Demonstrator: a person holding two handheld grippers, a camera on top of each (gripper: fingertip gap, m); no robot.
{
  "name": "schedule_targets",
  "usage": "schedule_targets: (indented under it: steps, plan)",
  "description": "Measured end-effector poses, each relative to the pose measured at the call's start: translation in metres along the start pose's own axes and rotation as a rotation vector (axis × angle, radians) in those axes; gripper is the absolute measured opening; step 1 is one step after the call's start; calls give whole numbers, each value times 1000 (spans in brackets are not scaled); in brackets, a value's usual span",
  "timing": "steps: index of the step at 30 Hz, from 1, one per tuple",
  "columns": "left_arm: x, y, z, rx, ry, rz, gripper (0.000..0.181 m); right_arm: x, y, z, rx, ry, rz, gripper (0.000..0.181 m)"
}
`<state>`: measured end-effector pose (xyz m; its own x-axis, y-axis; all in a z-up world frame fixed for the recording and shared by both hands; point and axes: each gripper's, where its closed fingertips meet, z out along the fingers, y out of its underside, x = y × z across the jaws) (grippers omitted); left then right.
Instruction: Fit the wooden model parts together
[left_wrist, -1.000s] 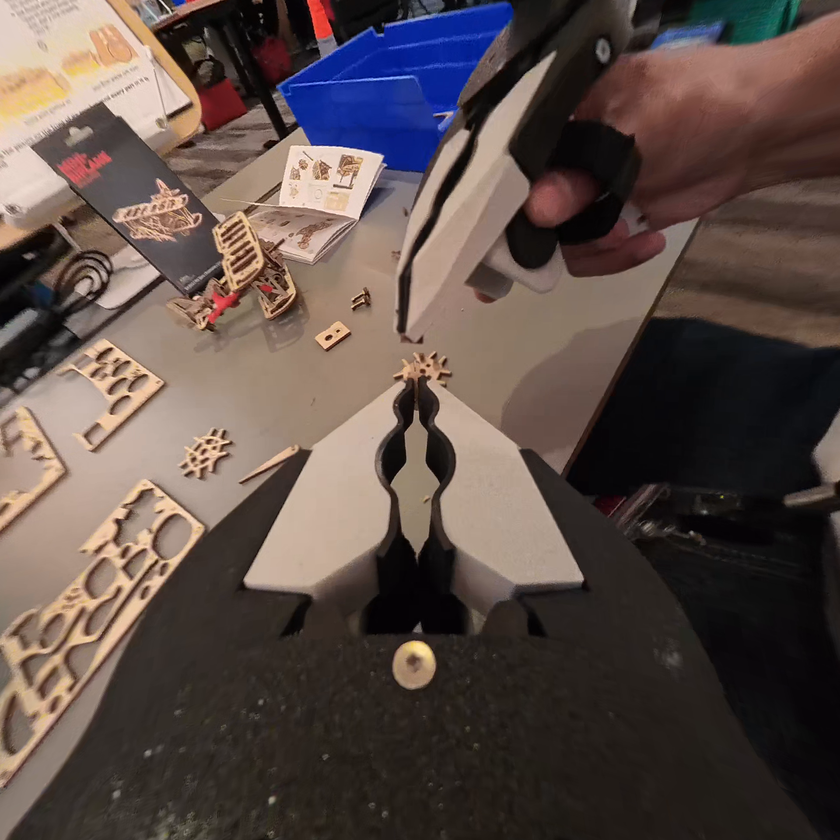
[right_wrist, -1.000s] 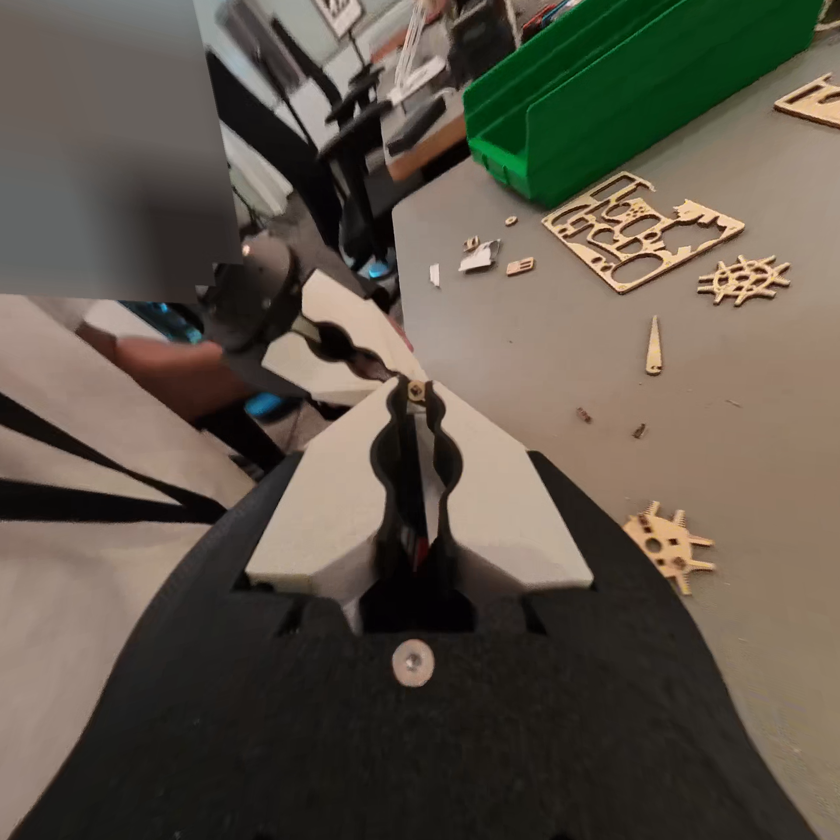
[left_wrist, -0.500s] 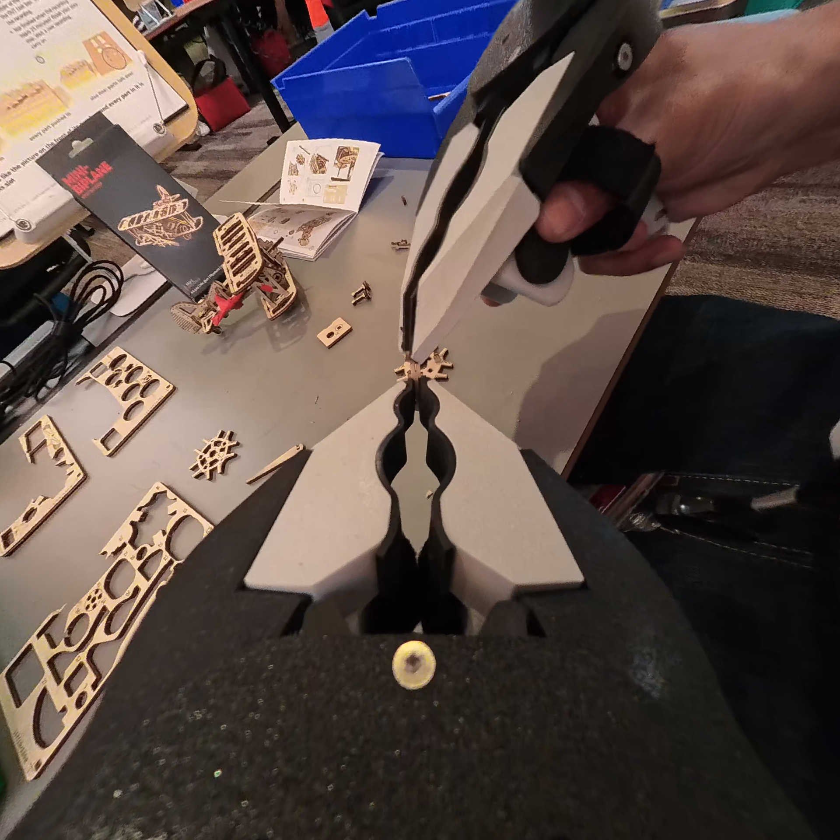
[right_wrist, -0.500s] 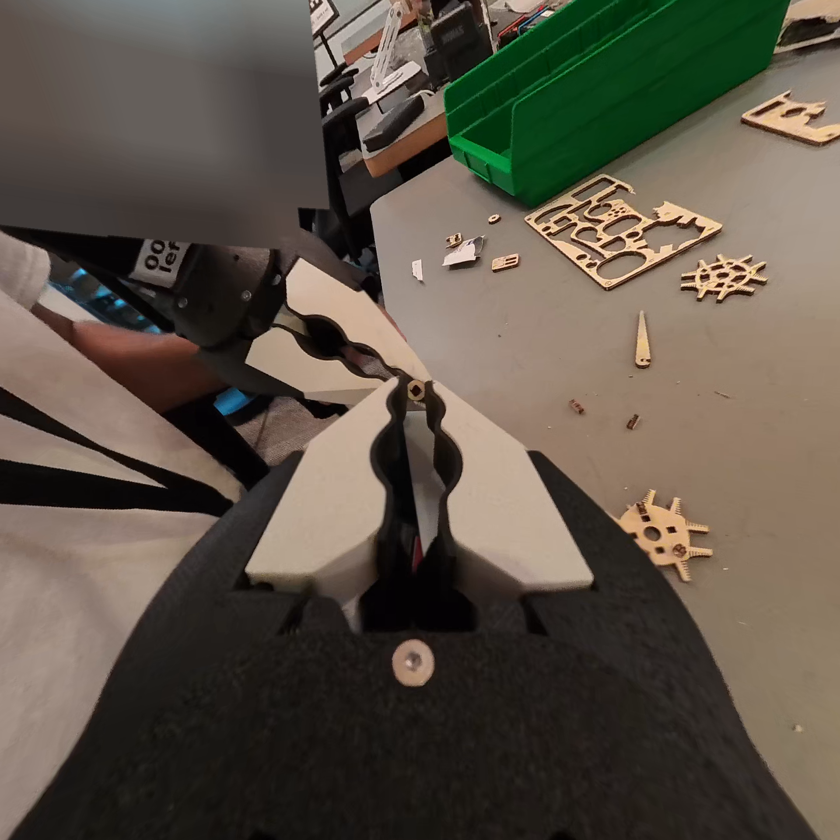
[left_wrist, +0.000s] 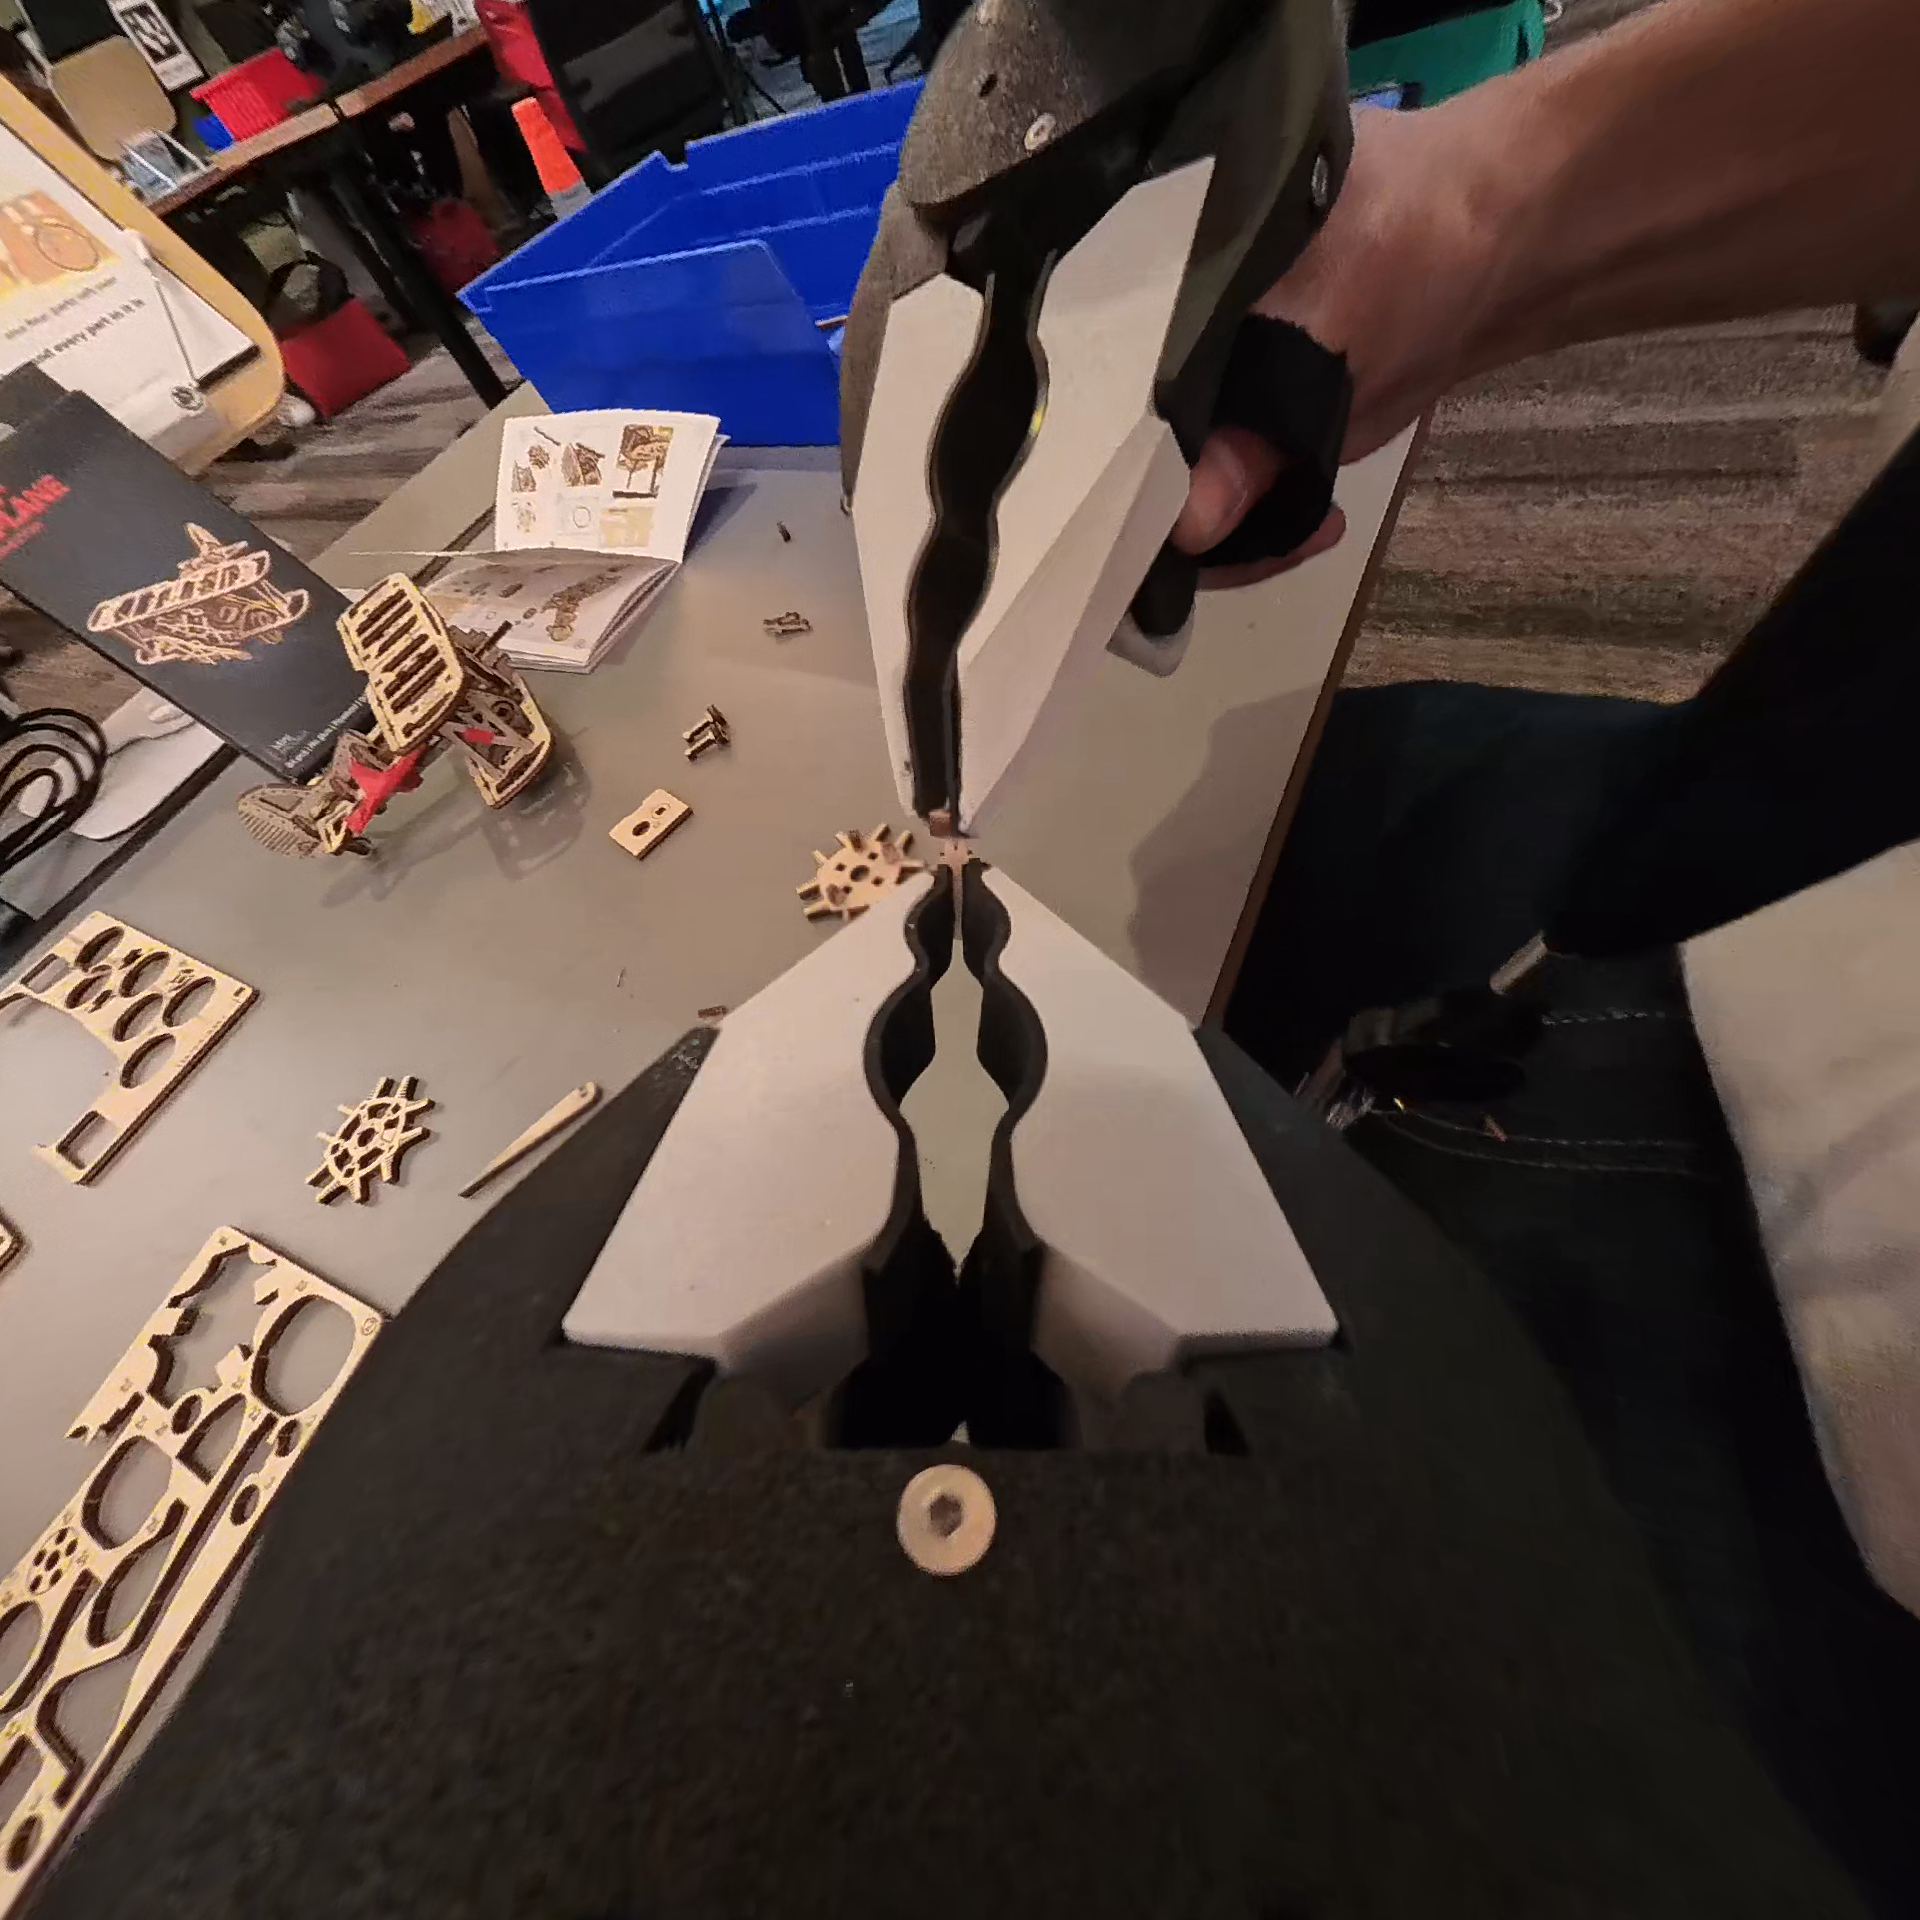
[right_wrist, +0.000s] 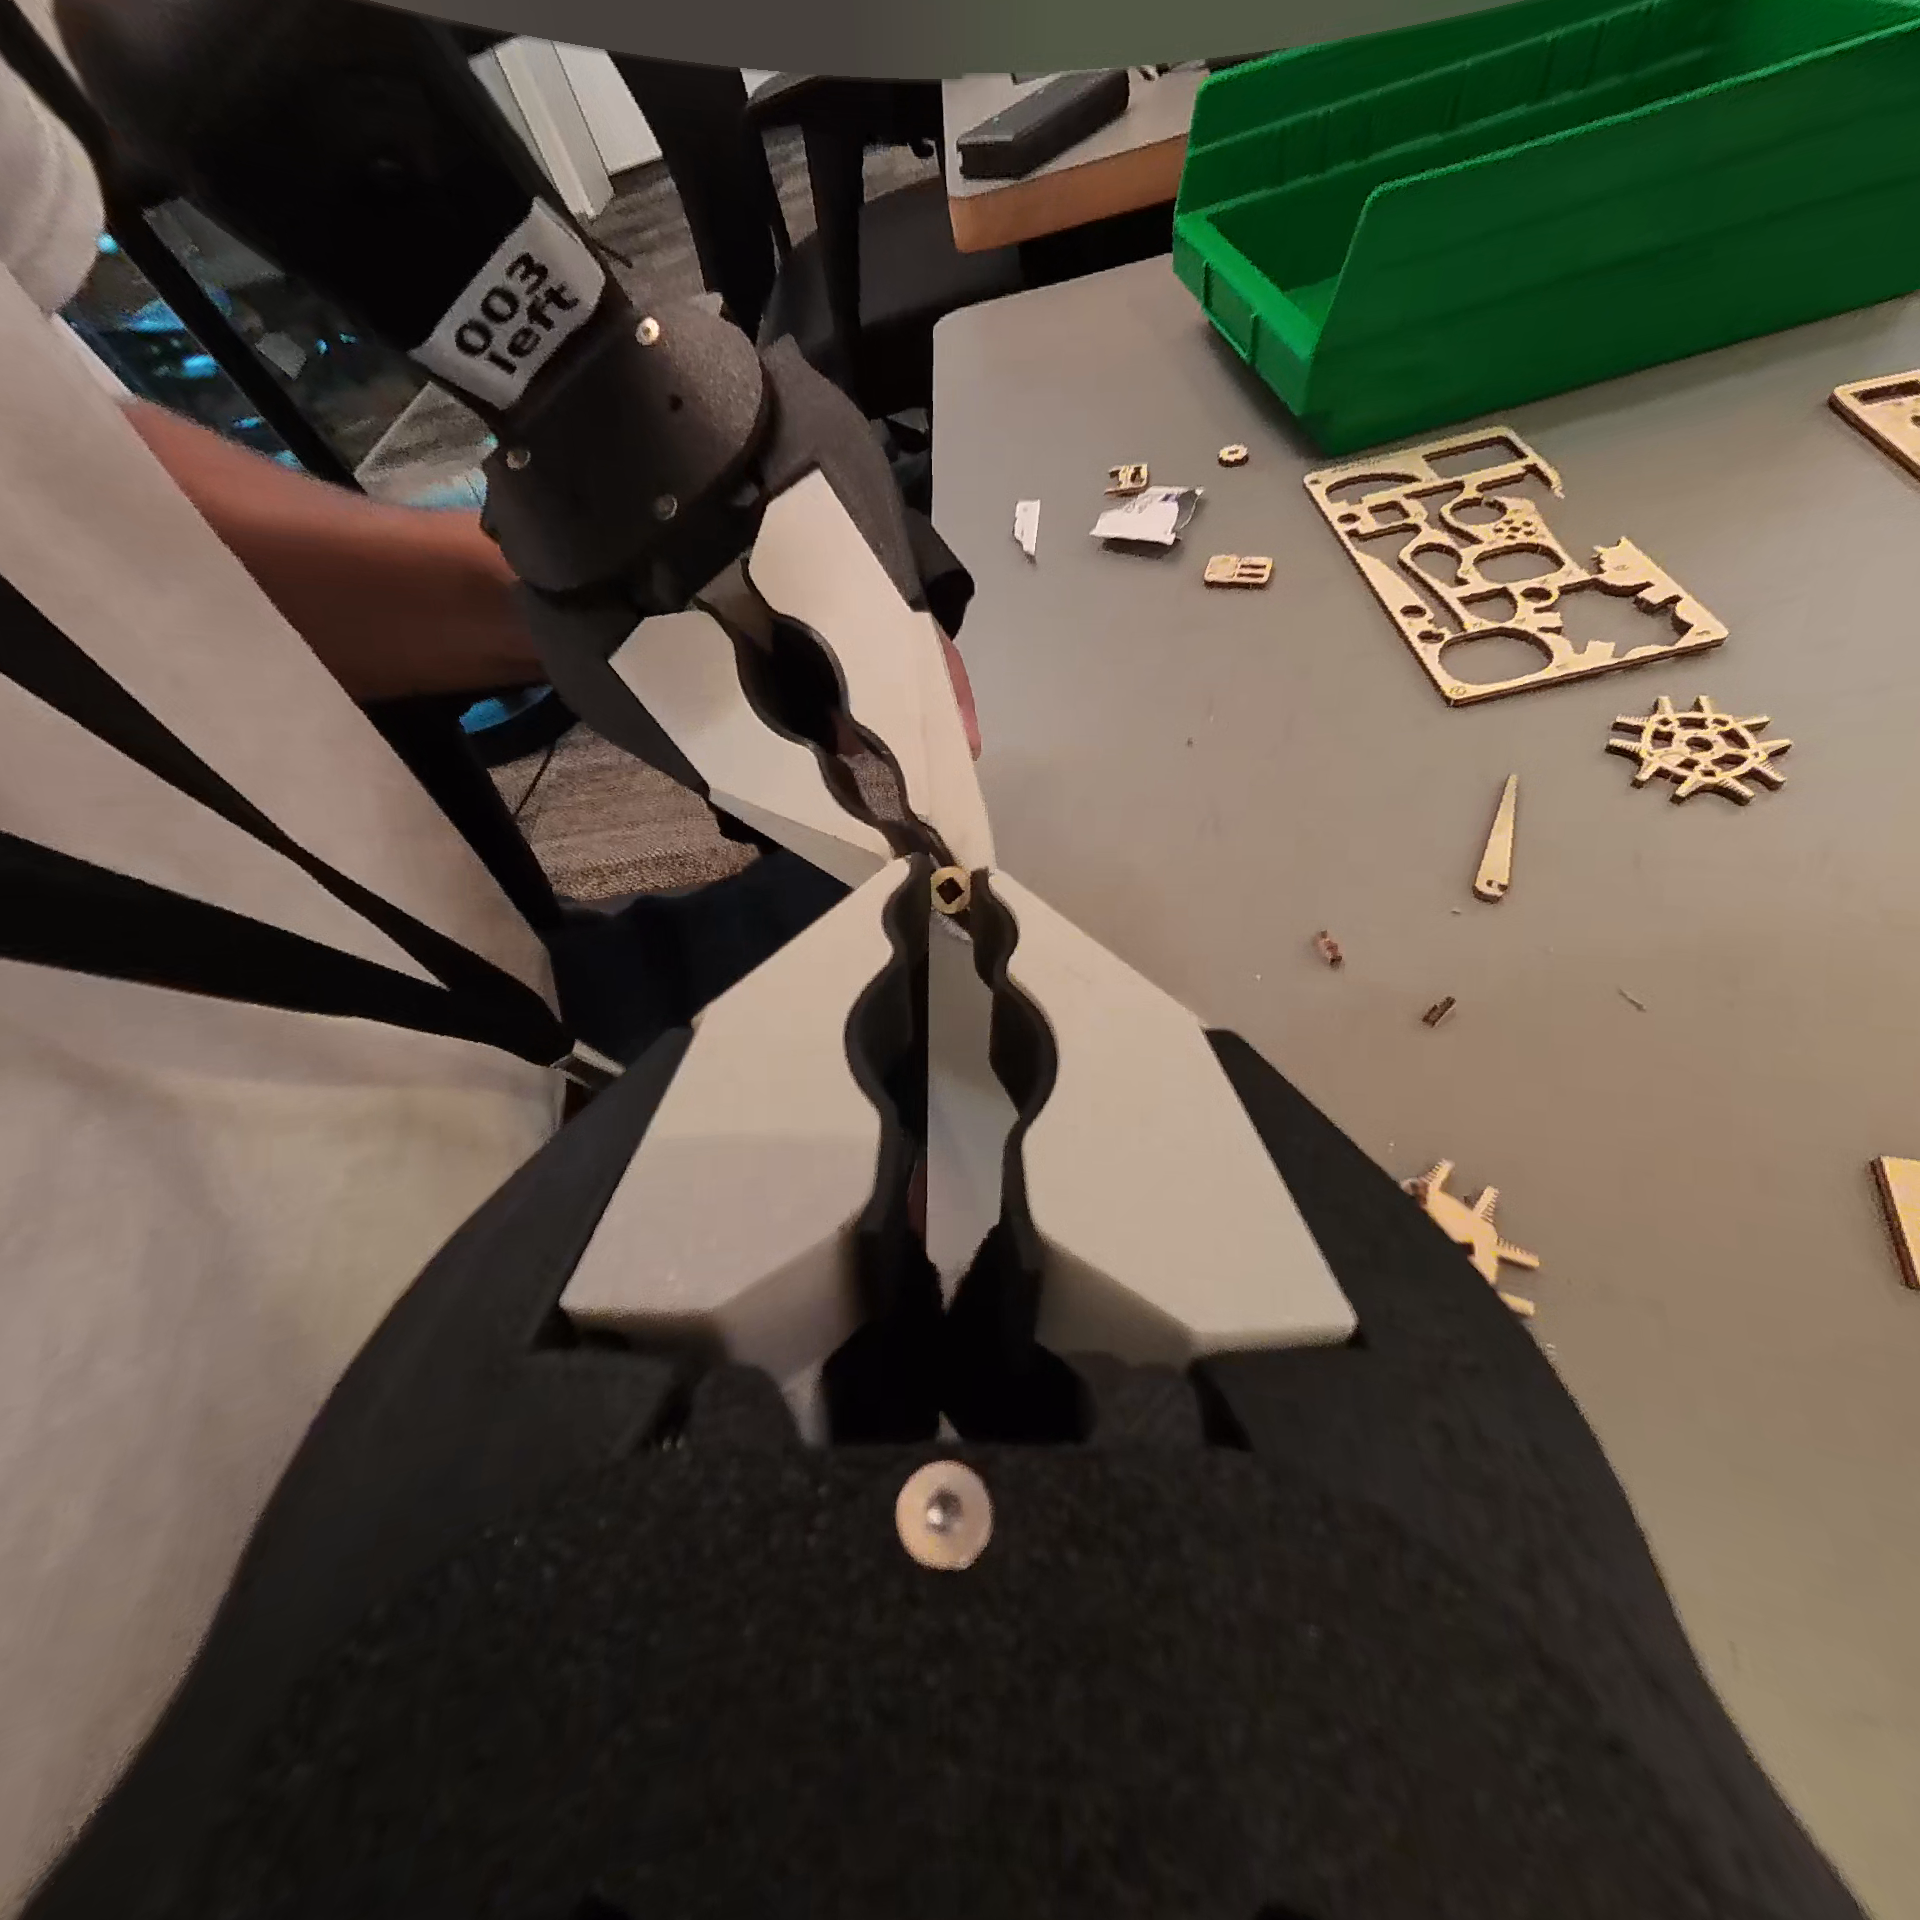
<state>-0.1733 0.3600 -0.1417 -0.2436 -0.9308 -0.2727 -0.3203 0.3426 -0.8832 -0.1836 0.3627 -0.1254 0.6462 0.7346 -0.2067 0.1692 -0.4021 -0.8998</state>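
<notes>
I pinch a tiny peg (left_wrist: 952, 854) in my left gripper (left_wrist: 953, 875); my right gripper (right_wrist: 950, 883), clamped on a small square-holed washer (right_wrist: 950, 890), meets it tip to tip. Next I need fine alignment, then a gentle push.

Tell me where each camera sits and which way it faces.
Left wrist view: on the left gripper, shut on a tiny wooden part; faces across the grey table toward the blue bin; shows the person's right hand.
Right wrist view: on the right gripper, shut on a square-holed wooden ring; faces back toward the person, green bin at right; shows left forearm, pale shirt.
Shared: both grippers tip to tip, the spoked wheel, the wooden sliver.
</notes>
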Motion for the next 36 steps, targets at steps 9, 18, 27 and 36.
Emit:
schedule_targets:
  steps: [9,18,27,36]
  plan:
    - [4,-3,0,46,80,-155,0,-2,-2,-1,34,-26,54,7]
    - [3,-16,1,117,95,-211,0,-2,-9,-6,35,-43,123,12]
    - [-1,-17,-3,122,71,-195,0,-5,-7,-6,55,-92,181,4]
    - [6,-8,2,22,-55,138,0,-7,-4,-7,87,-293,530,2]
